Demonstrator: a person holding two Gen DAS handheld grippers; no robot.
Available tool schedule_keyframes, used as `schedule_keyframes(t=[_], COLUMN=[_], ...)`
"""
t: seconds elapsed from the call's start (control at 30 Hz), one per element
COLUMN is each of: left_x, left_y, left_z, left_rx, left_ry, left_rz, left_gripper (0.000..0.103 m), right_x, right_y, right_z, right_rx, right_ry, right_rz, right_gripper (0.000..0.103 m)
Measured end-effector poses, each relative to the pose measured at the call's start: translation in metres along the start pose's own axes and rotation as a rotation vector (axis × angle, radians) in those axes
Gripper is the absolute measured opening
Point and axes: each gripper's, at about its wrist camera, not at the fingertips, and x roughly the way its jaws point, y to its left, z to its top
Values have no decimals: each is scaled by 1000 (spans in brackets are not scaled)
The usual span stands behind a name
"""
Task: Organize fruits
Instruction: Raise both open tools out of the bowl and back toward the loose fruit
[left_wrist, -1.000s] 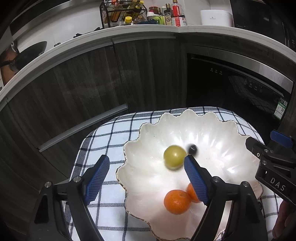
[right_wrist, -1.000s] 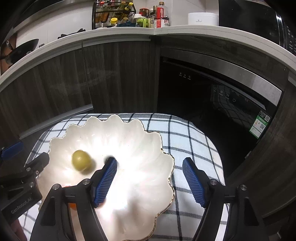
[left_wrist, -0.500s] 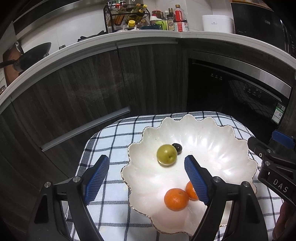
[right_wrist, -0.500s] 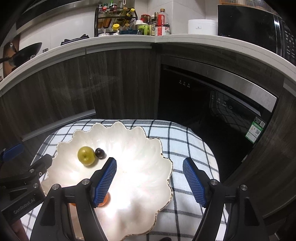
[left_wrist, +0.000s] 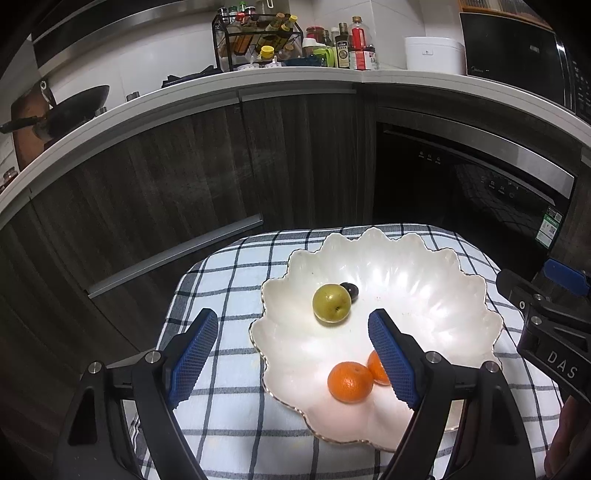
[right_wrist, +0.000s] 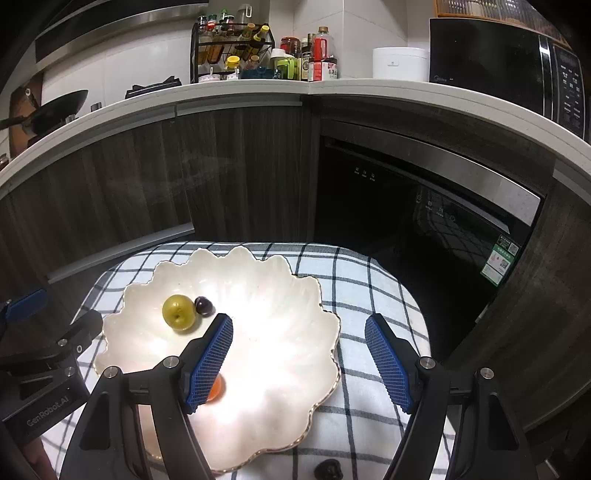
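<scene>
A white scalloped bowl (left_wrist: 461, 295) (right_wrist: 280, 280) with a gold rim rests on a checked cloth. In it lie a green round fruit (left_wrist: 331, 303) (right_wrist: 178, 312), a small dark fruit (left_wrist: 351, 290) (right_wrist: 203, 305) touching it, and two oranges (left_wrist: 350, 381). Only a sliver of one orange (right_wrist: 217, 387) shows in the right wrist view. My left gripper (left_wrist: 295, 358) hangs open above the bowl's left rim, nothing between its pads. My right gripper (right_wrist: 300, 363) is open over the bowl's right rim, also holding nothing. Each gripper's body shows at the edge of the other's view.
A small dark object (right_wrist: 328, 470) lies on the cloth (right_wrist: 369, 295) near its front edge. Behind the table stand dark cabinets and a built-in appliance (right_wrist: 406, 206). The counter carries a spice rack (left_wrist: 255, 40), bottles, a white cooker (left_wrist: 434, 55), a microwave (right_wrist: 498, 62) and a wok (left_wrist: 70, 110).
Both grippers have drawn back and upward from the bowl. The green fruit, blurred in motion a second ago, has settled beside the small dark fruit.
</scene>
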Motion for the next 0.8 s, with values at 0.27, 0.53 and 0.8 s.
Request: schedule_keyframes(t=[0.27,0.53,0.8], left_x=[-9,-23,-33], left_y=[2,2,3], left_z=[-8,-18,-28], left_rx=[-22,-23,-15], left_ry=[5,6,8], left_rz=[-4,-16,-11], left_gripper=[84,84,84], right_x=[-9,-19,-28], right_y=[-2,-3,-3], right_z=[-8,-17,-29], right_rx=[8,3,-2], right_ry=[2,2,10], right_rz=[-1,-1,-1], right_gripper=[75,75,75])
